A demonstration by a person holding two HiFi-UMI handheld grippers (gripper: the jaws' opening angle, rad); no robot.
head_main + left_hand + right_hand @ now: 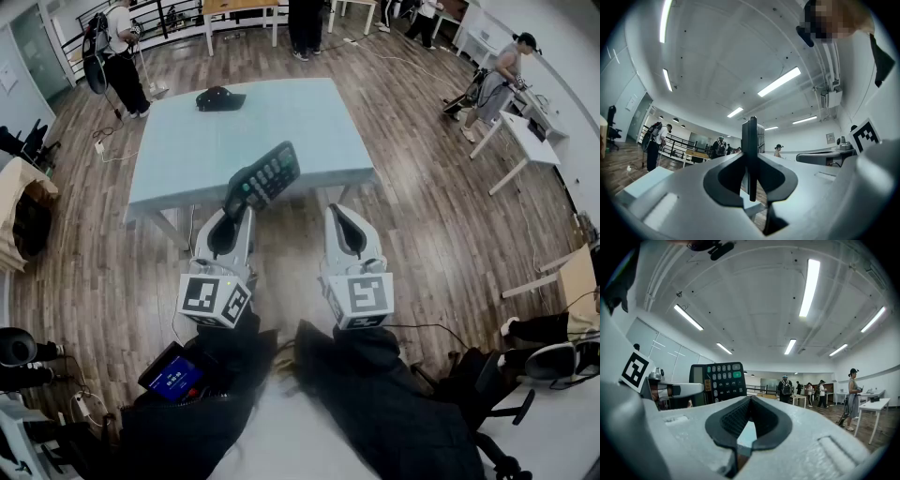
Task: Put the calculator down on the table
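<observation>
calculator (pixel 263 177) clamped edge-on in l gripper (pixel 237 216), tilted up by near edge of table (pixel 309 122). r gripper (pixel 343 221) just beside, jaws together, nothing btwn.

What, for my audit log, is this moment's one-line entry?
left gripper: shut on calculator | right gripper: shut, empty | calculator: aloft, not on table
</observation>
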